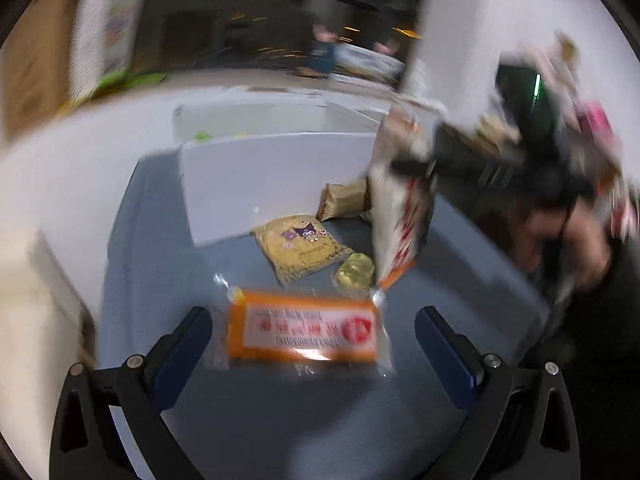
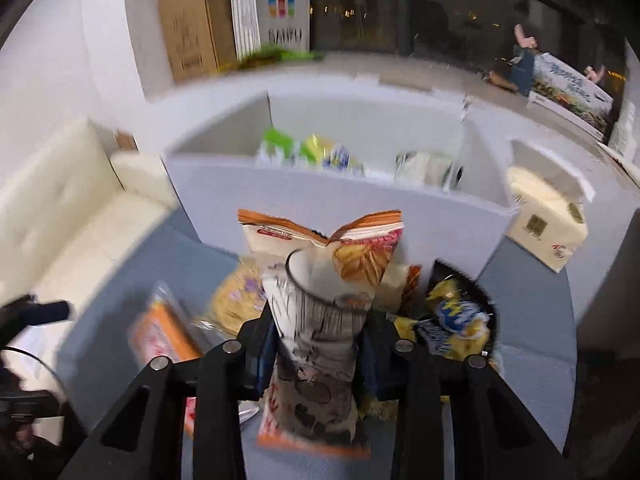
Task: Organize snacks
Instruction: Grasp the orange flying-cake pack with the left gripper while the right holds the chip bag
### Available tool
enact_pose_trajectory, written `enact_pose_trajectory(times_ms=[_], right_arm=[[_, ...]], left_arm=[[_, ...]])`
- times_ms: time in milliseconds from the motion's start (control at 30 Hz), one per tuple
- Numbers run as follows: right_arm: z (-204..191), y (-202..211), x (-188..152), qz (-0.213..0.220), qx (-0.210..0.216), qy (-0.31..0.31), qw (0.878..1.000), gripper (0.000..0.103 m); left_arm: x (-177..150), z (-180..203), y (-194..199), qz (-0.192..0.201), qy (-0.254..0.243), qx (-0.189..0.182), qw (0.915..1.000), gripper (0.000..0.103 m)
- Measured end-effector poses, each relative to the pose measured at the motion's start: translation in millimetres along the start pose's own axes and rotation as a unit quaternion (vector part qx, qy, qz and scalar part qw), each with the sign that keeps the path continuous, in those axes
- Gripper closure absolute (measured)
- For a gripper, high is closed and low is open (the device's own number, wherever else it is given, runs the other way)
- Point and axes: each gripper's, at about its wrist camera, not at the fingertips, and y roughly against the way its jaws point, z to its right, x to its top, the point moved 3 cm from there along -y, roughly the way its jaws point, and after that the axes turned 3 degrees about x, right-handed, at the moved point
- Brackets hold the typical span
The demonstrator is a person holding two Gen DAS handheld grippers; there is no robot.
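Note:
My left gripper (image 1: 314, 338) is open, its fingers on either side of an orange-labelled clear snack pack (image 1: 304, 330) that lies on the blue-grey table (image 1: 280, 420). My right gripper (image 2: 316, 344) is shut on a tall white snack bag with orange trim (image 2: 320, 320) and holds it upright above the table; the bag also shows in the left wrist view (image 1: 400, 216), blurred. Behind it stands a white bin (image 2: 340, 196) with green and yellow snacks inside.
A yellow cartoon pouch (image 1: 304, 248), a small yellow round pack (image 1: 354, 272) and a tan pack (image 1: 344, 198) lie on the table. A yellow-blue bag (image 2: 456, 320) lies right of my right gripper. A cream box (image 2: 548, 224) stands right of the bin.

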Motion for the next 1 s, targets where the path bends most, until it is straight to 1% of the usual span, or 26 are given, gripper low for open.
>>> enact_pose_trajectory(times_ms=[33,67,100,167,233,267,333,400,467,500,533,567,600,667,733,767,800,833,867,933,1000], right_arm=[[1.4,15.5,1.7,0.016,0.009,-0.007,1.000,0.066],[2.5,25.6,3.9,0.027,0.012,-0.009,1.000,0.067],[3.9,37.5,5.9,0.041,0.010,-0.010,0.999,0.067],[7.6,61.5,7.1,0.066,0.010,-0.014,0.998,0.067],[10.9,83.5,8.5,0.087,0.023,-0.027,0.996,0.067],[11.4,95.5,6.9,0.096,0.035,-0.034,0.994,0.067],[11.9,115.8,1.9,0.109,0.046,-0.041,0.992,0.067],[13.8,127.7,-2.2,0.113,0.050,-0.039,0.992,0.067],[12.1,138.0,-10.4,0.115,0.050,-0.038,0.991,0.067],[13.0,140.4,-13.7,0.114,0.051,-0.041,0.991,0.067],[14.8,141.5,-17.3,0.114,0.053,-0.046,0.991,0.067],[15.6,144.7,-22.9,0.114,0.056,-0.053,0.990,0.067],[18.6,143.9,-25.2,0.114,0.058,-0.058,0.990,0.067],[23.0,144.3,-31.1,0.113,0.062,-0.068,0.989,0.067],[25.0,146.0,-37.2,0.111,0.063,-0.075,0.989,0.067],[25.9,145.9,-39.7,0.109,0.063,-0.078,0.989,0.067],[26.7,145.2,-41.7,0.106,0.064,-0.080,0.989,0.067],[27.5,144.1,-42.9,0.104,0.065,-0.082,0.989,0.067],[28.3,143.6,-43.2,0.103,0.066,-0.083,0.989,0.067],[28.6,141.0,-43.5,0.099,0.069,-0.085,0.989,0.067],[28.0,138.9,-43.4,0.096,0.071,-0.084,0.989,0.067]], left_arm=[[1.5,2.2,-3.0,-0.005,-0.033,0.007,0.9994,0.000],[2.9,4.7,-7.9,-0.012,-0.076,0.011,0.9969,0.000],[3.5,6.2,-10.9,-0.016,-0.102,0.007,0.9946,0.000],[4.6,8.4,-17.4,-0.030,-0.152,-0.014,0.9878,0.000],[4.8,12.5,-23.1,-0.046,-0.209,-0.040,0.9760,0.000],[4.8,16.7,-26.3,-0.056,-0.249,-0.057,0.9652,0.000],[3.8,24.8,-30.5,-0.071,-0.303,-0.080,0.9469,0.000],[2.8,32.1,-36.8,-0.095,-0.352,-0.109,0.9248,0.000],[0.8,36.8,-44.3,-0.123,-0.383,-0.137,0.9052,0.000],[-1.0,38.7,-49.6,-0.139,-0.401,-0.154,0.8921,0.000],[-4.2,39.9,-53.4,-0.149,-0.415,-0.160,0.8832,0.000],[-7.5,40.4,-59.8,-0.163,-0.434,-0.172,0.8694,0.000],[-9.9,39.7,-63.4,-0.170,-0.445,-0.180,0.8608,0.000],[-16.2,36.8,-72.3,-0.179,-0.471,-0.196,0.8411,0.000],[-19.8,33.5,-78.6,-0.189,-0.490,-0.212,0.8242,0.000],[-22.4,32.1,-83.8,-0.200,-0.501,-0.221,0.8127,0.000],[-24.1,31.0,-86.9,-0.210,-0.505,-0.229,0.8052,0.000],[-22.3,29.9,-89.2,-0.214,-0.502,-0.244,0.8015,0.000],[-19.2,29.0,-93.0,-0.216,-0.501,-0.251,0.7996,0.000],[-16.4,27.0,-98.8,-0.231,-0.498,-0.267,0.7918,0.000],[-12.7,24.8,-100.7,-0.227,-0.504,-0.280,0.7849,0.000]])
